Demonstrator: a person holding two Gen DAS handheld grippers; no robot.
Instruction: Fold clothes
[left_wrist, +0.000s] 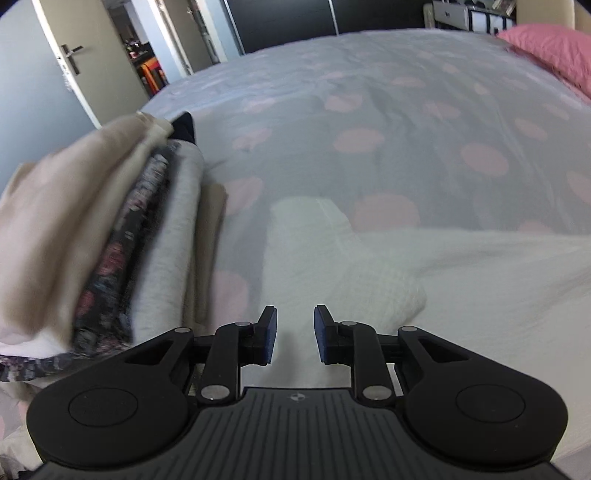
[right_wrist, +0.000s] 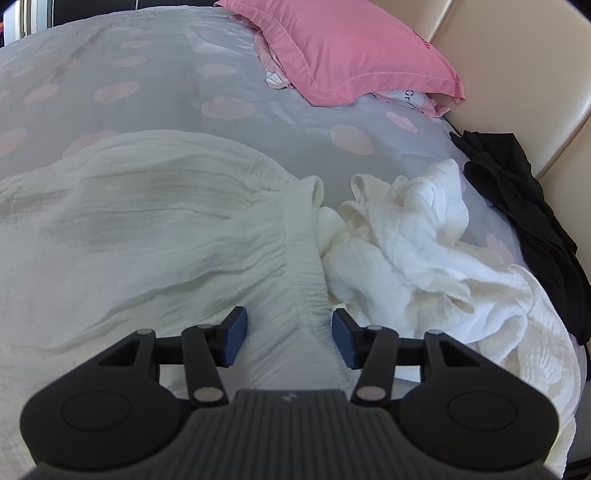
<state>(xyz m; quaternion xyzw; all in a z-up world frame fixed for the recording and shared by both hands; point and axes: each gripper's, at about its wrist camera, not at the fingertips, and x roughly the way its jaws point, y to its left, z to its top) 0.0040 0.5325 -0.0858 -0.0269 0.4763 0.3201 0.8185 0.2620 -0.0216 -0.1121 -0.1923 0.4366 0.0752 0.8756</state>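
Although the white crinkled-cotton garment (right_wrist: 155, 229) lay spread across the grey pink-dotted bedcover (right_wrist: 147, 92), we judged it light, limp and prone to bunching. The left gripper (left_wrist: 295, 334) and right gripper (right_wrist: 290, 338) hovered parted and empty; we would pinch its gathered elastic band (right_wrist: 303, 266).

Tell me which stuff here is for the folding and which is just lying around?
For the folding:
white garment, spread flat
crumpled white clothes
black garment
folded stack
left gripper and right gripper, both open

Just lying around:
pink pillow
spotted duvet
door
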